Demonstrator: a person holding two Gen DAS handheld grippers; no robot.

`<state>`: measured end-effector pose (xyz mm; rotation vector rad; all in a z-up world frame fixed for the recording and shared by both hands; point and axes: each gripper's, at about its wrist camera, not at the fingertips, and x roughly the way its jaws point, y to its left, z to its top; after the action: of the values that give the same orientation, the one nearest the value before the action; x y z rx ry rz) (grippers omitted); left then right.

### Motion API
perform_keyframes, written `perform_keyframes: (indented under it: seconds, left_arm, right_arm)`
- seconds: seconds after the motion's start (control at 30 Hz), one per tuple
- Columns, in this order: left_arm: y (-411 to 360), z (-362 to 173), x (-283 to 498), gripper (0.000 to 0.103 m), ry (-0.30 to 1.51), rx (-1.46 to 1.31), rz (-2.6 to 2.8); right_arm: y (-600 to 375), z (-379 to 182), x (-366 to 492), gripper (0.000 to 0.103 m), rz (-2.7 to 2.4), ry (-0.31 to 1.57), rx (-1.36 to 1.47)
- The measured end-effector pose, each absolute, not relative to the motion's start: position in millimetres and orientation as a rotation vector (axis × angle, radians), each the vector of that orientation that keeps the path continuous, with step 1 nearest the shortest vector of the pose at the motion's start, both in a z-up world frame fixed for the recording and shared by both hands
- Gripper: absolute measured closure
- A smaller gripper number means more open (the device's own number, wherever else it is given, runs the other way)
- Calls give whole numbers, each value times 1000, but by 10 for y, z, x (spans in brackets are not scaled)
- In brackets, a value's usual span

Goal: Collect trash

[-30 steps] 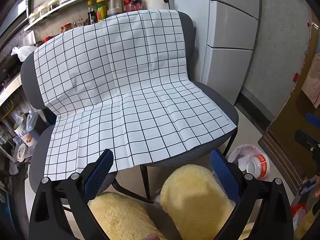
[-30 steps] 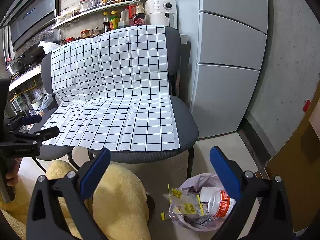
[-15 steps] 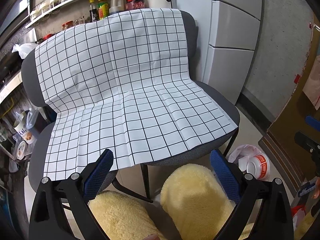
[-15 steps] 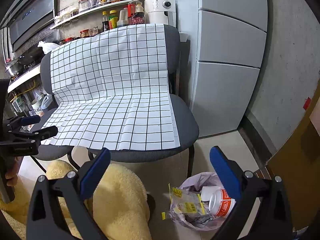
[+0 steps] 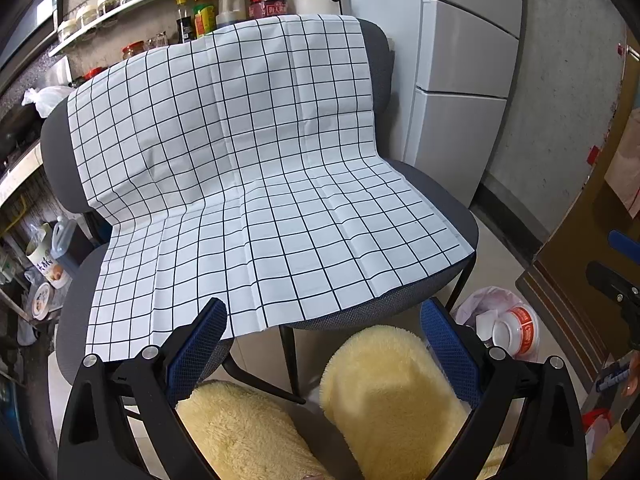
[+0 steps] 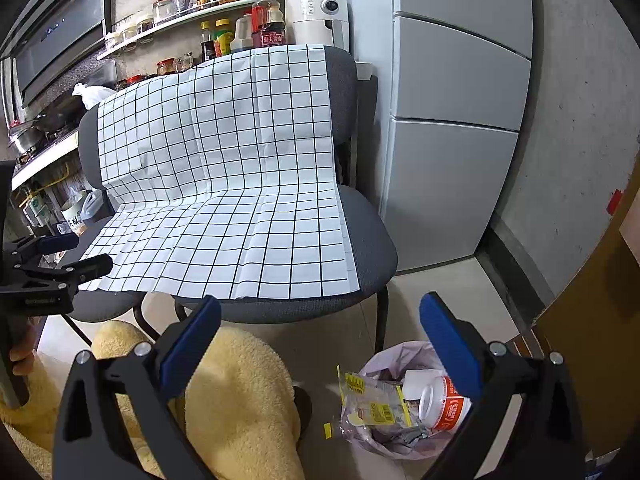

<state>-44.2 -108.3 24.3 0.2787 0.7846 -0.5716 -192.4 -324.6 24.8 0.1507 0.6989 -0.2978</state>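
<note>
A trash bag [image 6: 394, 420] stands on the floor beside the right chair leg, holding a yellow snack wrapper [image 6: 372, 400] and a white jar with an orange label [image 6: 444, 402]. From the left wrist view the same bag [image 5: 486, 310] shows at the lower right with the jar [image 5: 516, 332] inside. My right gripper [image 6: 320, 336] is open above and left of the bag, with nothing between its blue pads. My left gripper [image 5: 324, 340] is open too, in front of the chairs' front edge. No trash lies on the checked cloth [image 5: 248, 184] over the two grey chairs.
A person's legs in fluffy yellow trousers [image 5: 384, 400] fill the lower view. A grey fridge [image 6: 452, 128] stands right of the chairs, a brown cabinet [image 6: 592, 328] beyond it. Bottles and jars line a shelf [image 6: 208, 12] behind. Containers [image 5: 48, 260] crowd the floor at the left.
Both grippers have drifted slightly; the view of the chairs has shifted a little. Nothing was taken hold of or let go.
</note>
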Motion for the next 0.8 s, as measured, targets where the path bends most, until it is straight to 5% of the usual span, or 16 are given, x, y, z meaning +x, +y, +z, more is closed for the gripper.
perform_keyframes:
  seconds: [0.8]
  left_arm:
    - [-1099, 16, -247, 7, 842, 276, -574]
  right_arm:
    - [-3301, 107, -1736, 6, -278, 733, 176]
